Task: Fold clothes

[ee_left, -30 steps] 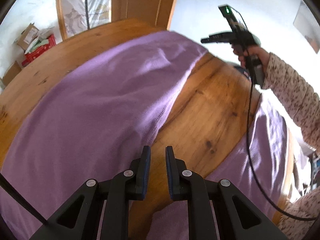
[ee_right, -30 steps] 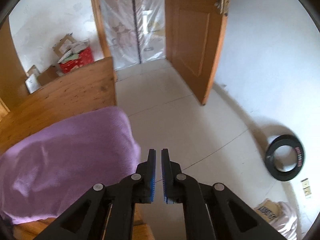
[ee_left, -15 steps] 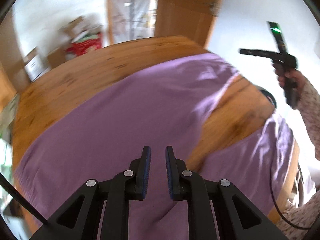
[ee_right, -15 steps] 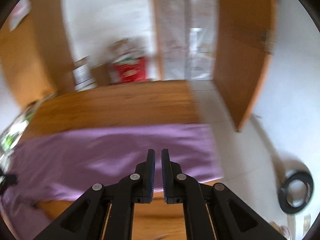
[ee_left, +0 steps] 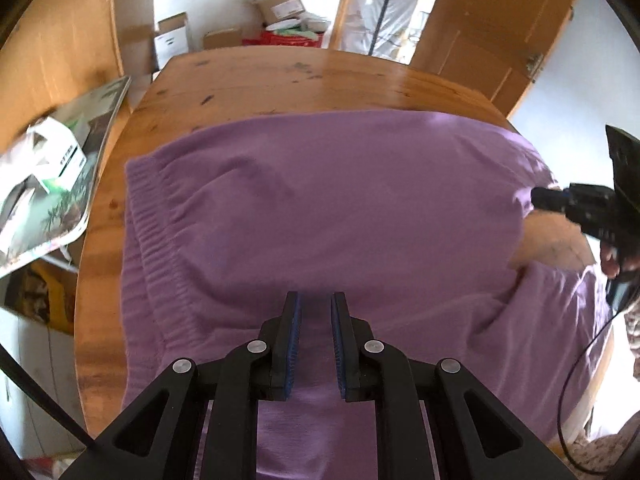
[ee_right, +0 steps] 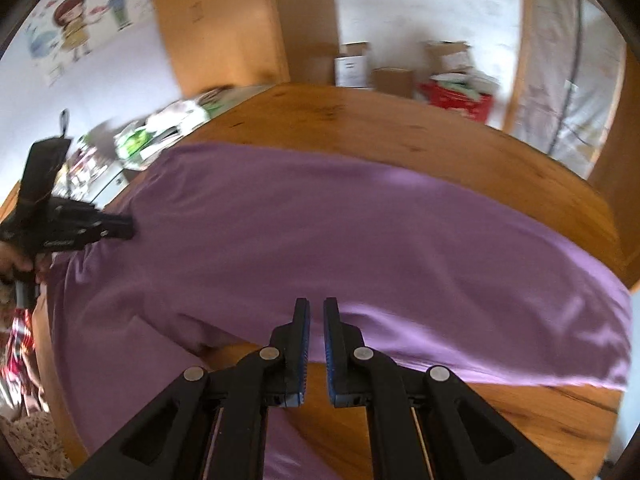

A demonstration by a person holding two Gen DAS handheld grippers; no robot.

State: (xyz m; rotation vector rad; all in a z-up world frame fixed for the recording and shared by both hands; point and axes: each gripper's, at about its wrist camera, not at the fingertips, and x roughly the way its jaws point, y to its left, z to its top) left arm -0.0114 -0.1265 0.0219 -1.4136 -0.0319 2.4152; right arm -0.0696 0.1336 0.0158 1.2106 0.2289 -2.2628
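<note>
Purple trousers (ee_left: 340, 200) lie spread across the wooden table (ee_left: 280, 80), with the ribbed waistband (ee_left: 148, 216) at the left. My left gripper (ee_left: 316, 308) hovers over the near part of the cloth, its fingers a little apart and holding nothing. The right gripper (ee_left: 538, 198) comes in from the right edge above a trouser leg. In the right wrist view the trousers (ee_right: 320, 232) fill the middle. There my right gripper (ee_right: 316, 308) hangs over the near hem with its pads almost together and nothing between them. The left gripper (ee_right: 120, 228) shows at the far left.
A glossy poster with white boxes (ee_left: 60, 184) lies off the table's left side. Cardboard boxes and a red crate (ee_left: 288, 36) stand on the floor behind, next to a wooden door (ee_left: 480, 20). Bare wood (ee_right: 520, 420) shows between the trouser legs.
Both cameras have swung left, from the table's right end and the floor to face across the trousers. Neither gripper's finger gap has changed.
</note>
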